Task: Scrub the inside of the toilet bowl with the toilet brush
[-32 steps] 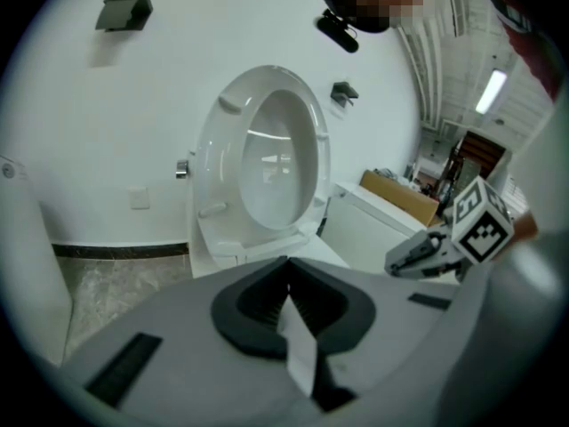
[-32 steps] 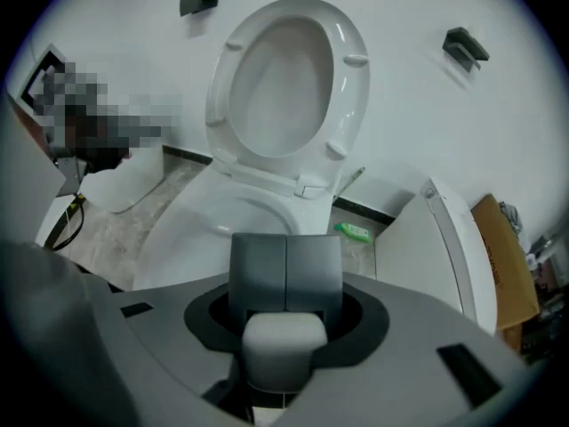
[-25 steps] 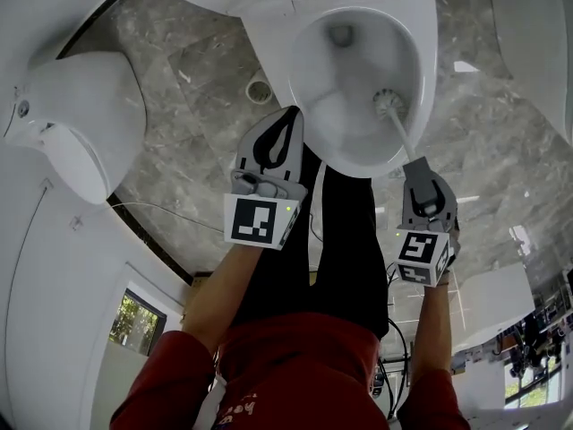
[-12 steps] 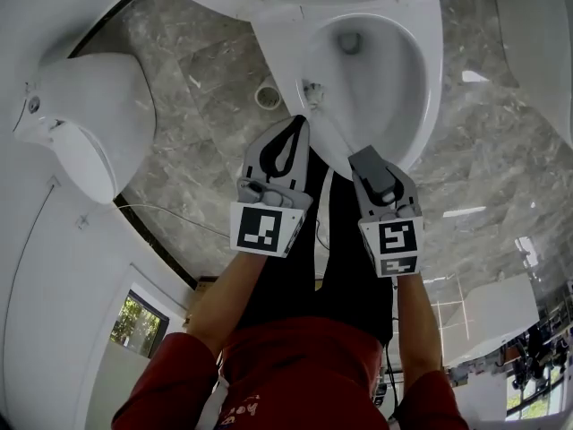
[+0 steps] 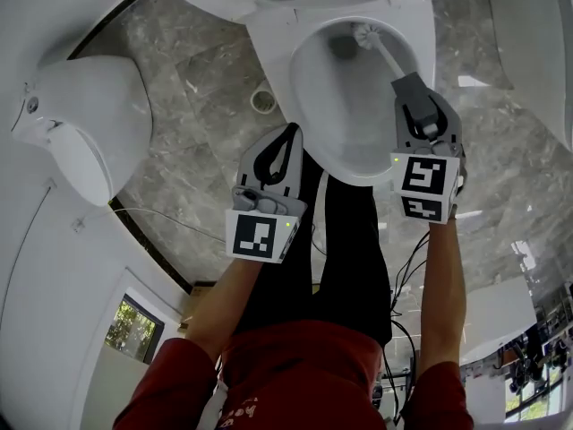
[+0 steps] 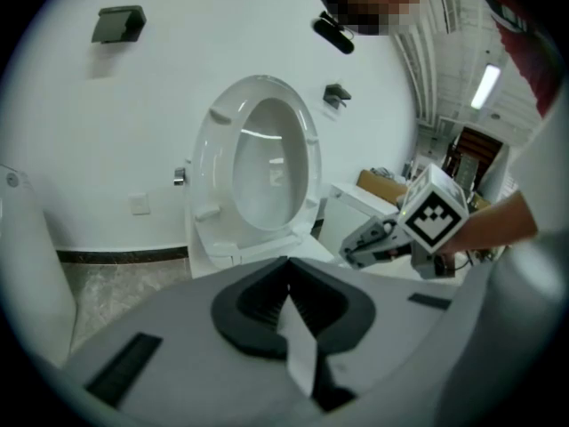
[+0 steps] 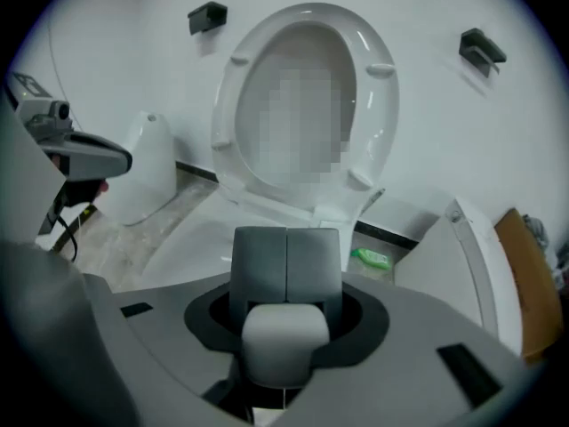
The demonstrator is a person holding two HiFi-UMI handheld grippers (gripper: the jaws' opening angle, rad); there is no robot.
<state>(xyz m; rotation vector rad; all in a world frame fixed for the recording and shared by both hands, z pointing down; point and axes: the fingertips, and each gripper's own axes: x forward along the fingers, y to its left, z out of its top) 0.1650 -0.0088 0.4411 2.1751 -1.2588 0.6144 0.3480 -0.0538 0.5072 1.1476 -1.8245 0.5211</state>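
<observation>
**Bathroom, items as seen**

1. toilet bowl [image 5: 276, 50]: white ceramic, top-centre of head view. Seat [image 6: 262, 163] stands raised vs. white wall.
2. toilet brush [image 5: 385, 57]: white bristle head inside the bowl, at the far end, just beside the dark outlet. Thin white shaft slants back over the bowl's right side to the right gripper.
3. right gripper [image 5: 414, 97]: above the bowl's right rim, angled down into it. Jaws clenched on the brush handle; pale grey handle end [image 7: 284, 341] sits betw. them in right gripper view. Marker cube [image 5: 424, 184] faces the person.
4. left gripper [image 5: 288, 137]: just left of the bowl's near rim, over the floor and the person's leg. Jaws closed tip to tip, nothing grasped. Apart from the brush.
5. floor [image 5: 206, 79]: grey marbled tile. Round drain [image 5: 262, 101] near the bowl's left side.
6. 2nd white ceramic fixture [image 5: 85, 119]: left of head view, well apart from the bowl. Type not clear.
7. small green object [image 7: 369, 258]: on the floor by the toilet base, right side. Too small to ID.
8. person: red top, dark trousers [image 5: 349, 240], both forearms extended twd. the bowl.
</observation>
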